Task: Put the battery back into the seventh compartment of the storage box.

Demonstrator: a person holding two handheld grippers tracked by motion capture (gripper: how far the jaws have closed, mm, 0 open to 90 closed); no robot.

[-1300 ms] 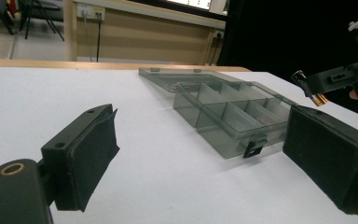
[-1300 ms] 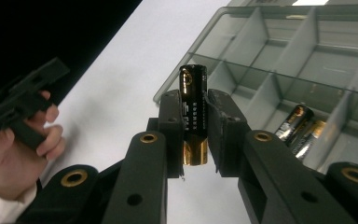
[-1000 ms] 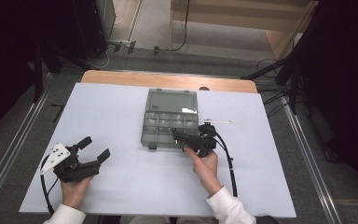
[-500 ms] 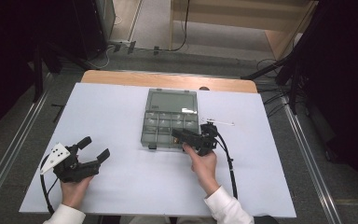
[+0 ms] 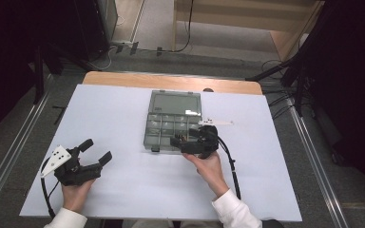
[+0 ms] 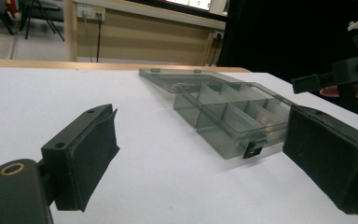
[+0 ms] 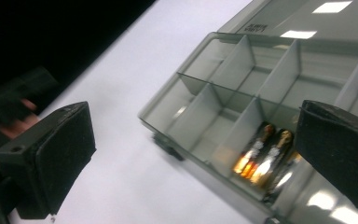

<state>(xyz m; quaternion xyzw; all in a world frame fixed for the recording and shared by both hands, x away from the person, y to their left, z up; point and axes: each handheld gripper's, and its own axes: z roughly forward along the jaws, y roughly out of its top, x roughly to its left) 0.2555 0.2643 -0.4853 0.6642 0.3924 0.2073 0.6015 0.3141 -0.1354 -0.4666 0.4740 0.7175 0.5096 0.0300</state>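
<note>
Two batteries (image 7: pixel 263 154) are seen lying side by side in a front compartment of the clear compartment box (image 5: pixel 173 124), which stands open near the middle of the white table (image 5: pixel 123 190), its lid laid flat on the far side. From the right gripper view the batteries appear to lie loose on the compartment floor, close against a divider, and nothing is held between the jaws of the right gripper (image 5: pixel 186 141), which have just been opening and now stand wide apart over the box's front right part. Several risks may be judged from this. If the gripper is drawn back carelessly, the thin front wall or a divider could be caught by a jaw and the light box dragged or tipped, since it is not held down by anything. The batteries, being round, could be rolled or knocked out of line by a brushing pad. The cable (image 5: pixel 232 166) trailing from the right gripper could also be swept across the table. The small latch (image 6: pixel 253 149) at the front edge could be snagged as well. As for pose, the right hand (image 5: pixel 209 164) is held level and low, reaching forward from the table's near edge. The left gripper (image 5: pixel 93 153) is rested on the table well to the left, apart from the box, its jaws spread and empty, aimed toward the box.
</note>
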